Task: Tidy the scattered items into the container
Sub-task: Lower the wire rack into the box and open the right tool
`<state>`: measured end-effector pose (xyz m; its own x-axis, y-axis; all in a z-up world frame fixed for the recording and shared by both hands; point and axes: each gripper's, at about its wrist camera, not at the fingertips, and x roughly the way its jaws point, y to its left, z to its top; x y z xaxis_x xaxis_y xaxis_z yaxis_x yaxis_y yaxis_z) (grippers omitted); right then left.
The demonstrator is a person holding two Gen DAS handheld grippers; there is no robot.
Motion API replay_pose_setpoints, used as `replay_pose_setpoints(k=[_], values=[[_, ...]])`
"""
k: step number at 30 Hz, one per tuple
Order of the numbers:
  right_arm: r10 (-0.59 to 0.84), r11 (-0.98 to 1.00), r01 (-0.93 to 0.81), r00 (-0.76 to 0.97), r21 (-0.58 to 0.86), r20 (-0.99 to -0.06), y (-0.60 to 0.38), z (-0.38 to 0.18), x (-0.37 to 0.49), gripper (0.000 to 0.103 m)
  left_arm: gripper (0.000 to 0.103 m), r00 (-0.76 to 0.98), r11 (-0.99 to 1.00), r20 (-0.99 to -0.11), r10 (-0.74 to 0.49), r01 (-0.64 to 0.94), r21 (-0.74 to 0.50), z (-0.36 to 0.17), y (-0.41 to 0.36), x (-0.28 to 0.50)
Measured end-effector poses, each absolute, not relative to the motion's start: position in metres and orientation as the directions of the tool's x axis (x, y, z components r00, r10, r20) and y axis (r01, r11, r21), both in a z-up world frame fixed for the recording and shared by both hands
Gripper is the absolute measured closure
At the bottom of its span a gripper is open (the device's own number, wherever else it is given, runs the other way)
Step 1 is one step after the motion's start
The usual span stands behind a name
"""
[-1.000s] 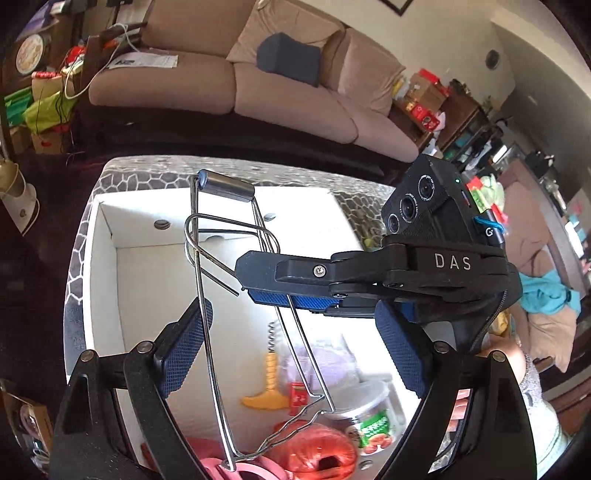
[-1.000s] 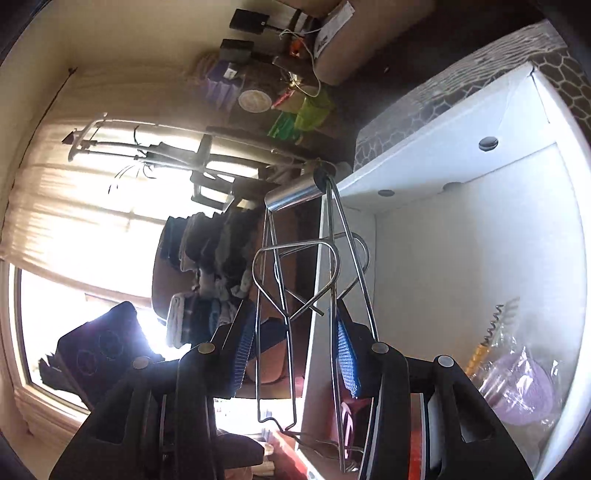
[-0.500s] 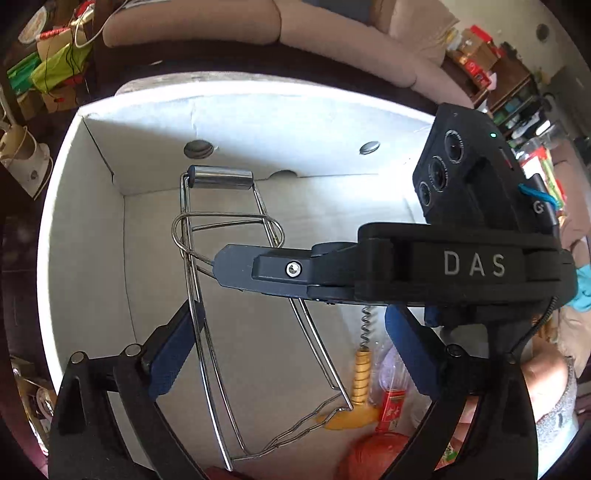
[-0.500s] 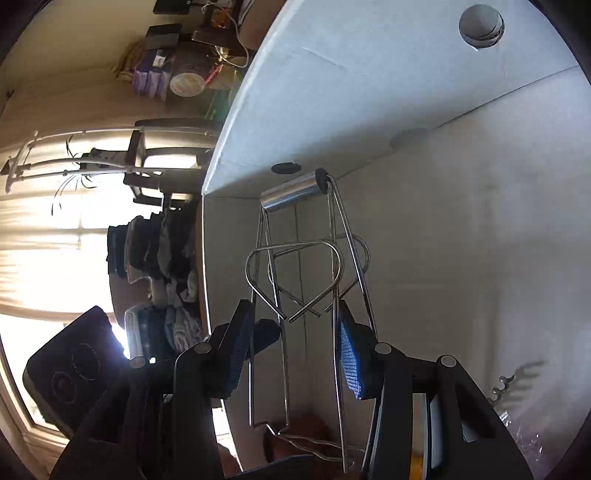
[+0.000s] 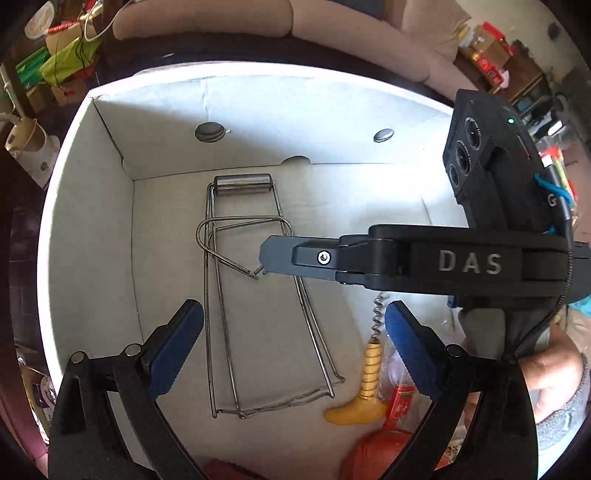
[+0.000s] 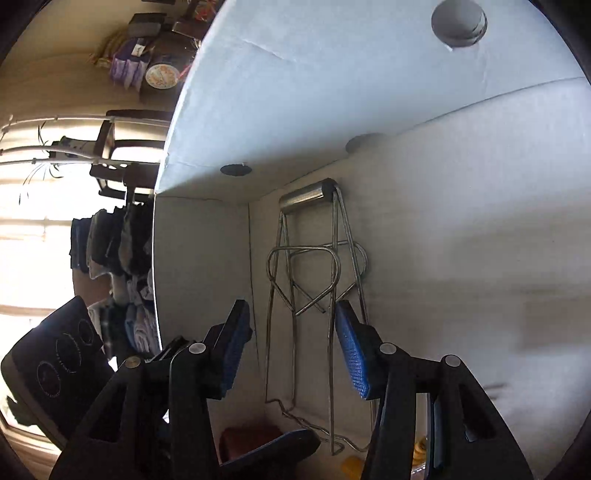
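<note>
A steel wire pot-lifting clip lies flat on the floor of the white cardboard box, its roller handle toward the far wall. My left gripper hovers over it, open wide, with its pads clear of the wires on both sides. My right gripper straddles the clip; its jaws are opening and the wires run between the blue pads without being pressed. From the left wrist view, the right gripper reaches in from the right, its tip by the clip's loop.
A yellow-handled corkscrew, a clear bag with a red packet and an orange-red twine ball lie in the box's near right corner. A person's hand holds the right gripper. A sofa stands behind the box.
Both grippers sank into the box with the wire clip. The left jaws spread wide and the right jaws loosened. The clip went from hanging tilted to lying flat on the box floor.
</note>
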<state>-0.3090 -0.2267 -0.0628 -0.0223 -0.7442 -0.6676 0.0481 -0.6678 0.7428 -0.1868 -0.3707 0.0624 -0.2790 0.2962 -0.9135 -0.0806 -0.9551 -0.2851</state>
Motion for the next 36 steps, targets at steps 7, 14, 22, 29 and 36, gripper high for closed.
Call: replay_pose_setpoints(k=[7, 14, 22, 29, 36], values=[[-0.641, -0.759, 0.146, 0.002, 0.634, -0.768, -0.219, -0.064, -0.293, 0.052, 0.004, -0.429, -0.939, -0.836, 0.343, -0.132, -0.318, 0.130, -0.377, -0.148], [-0.612, -0.772, 0.191, 0.032, 0.606, -0.790, -0.237, -0.067, -0.286, 0.059, 0.004, -0.463, -0.919, -0.801, 0.380, -0.091, -0.383, 0.147, -0.420, -0.137], [-0.602, -0.779, 0.214, 0.010, 0.590, -0.798, -0.267, -0.064, -0.298, 0.065, 0.004, -0.462, -0.911, -0.797, 0.389, -0.063, -0.408, 0.133, -0.431, -0.134], [-0.560, -0.802, 0.285, -0.049, 0.526, -0.827, -0.298, -0.059, -0.306, 0.067, 0.004, -0.462, -0.897, -0.781, 0.420, -0.080, -0.435, 0.126, -0.431, -0.128], [-0.566, -0.794, 0.281, -0.017, 0.539, -0.824, -0.304, -0.058, -0.305, 0.066, 0.004, -0.440, -0.907, -0.803, 0.402, -0.074, -0.414, 0.119, -0.423, -0.128]])
